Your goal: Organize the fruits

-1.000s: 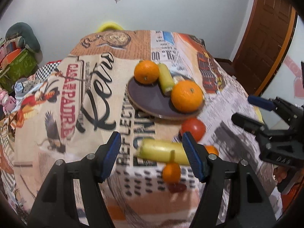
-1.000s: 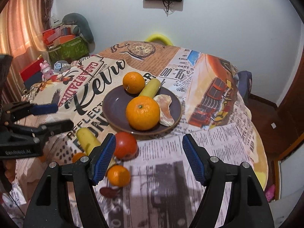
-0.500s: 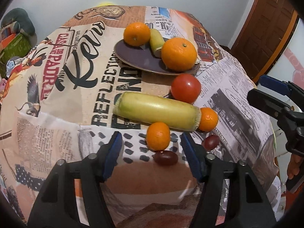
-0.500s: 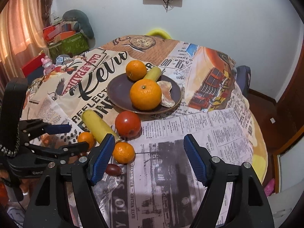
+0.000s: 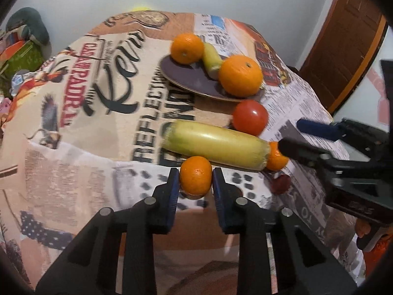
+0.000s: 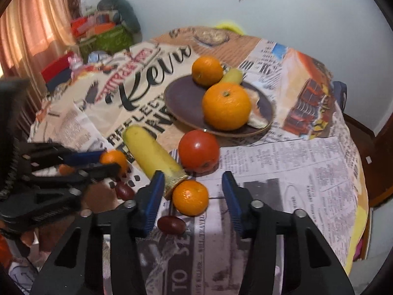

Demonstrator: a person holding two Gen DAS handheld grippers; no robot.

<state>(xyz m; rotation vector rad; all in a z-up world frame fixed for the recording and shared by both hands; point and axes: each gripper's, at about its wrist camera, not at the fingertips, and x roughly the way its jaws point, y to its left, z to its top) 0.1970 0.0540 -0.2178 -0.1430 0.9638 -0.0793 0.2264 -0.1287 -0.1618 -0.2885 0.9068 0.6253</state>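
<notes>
My left gripper (image 5: 195, 186) is closing and its pads press on a small orange (image 5: 195, 175) at the near edge of the table. That same orange (image 6: 114, 159) shows between the left gripper's fingers (image 6: 98, 169) in the right wrist view. My right gripper (image 6: 192, 186) is closing around a second small orange (image 6: 190, 198), with a gap on both sides. A long yellow corn cob (image 5: 216, 145) lies between the two oranges, and a red tomato (image 5: 250, 116) sits behind it. The dark plate (image 6: 181, 98) holds two larger oranges (image 6: 226, 105), a small cob and a peeled piece.
Dark red small fruits (image 6: 170, 224) (image 6: 124, 190) lie close to the fingers. The printed tablecloth (image 5: 98, 135) drops off just in front of both grippers. A brown door (image 5: 343, 49) stands to the right, and piled boxes and a curtain (image 6: 36, 24) to the left.
Both grippers came down toward the fruit at the front of the table. The left jaws went from wide apart to gripping the small orange. The right jaws narrowed around the other small orange.
</notes>
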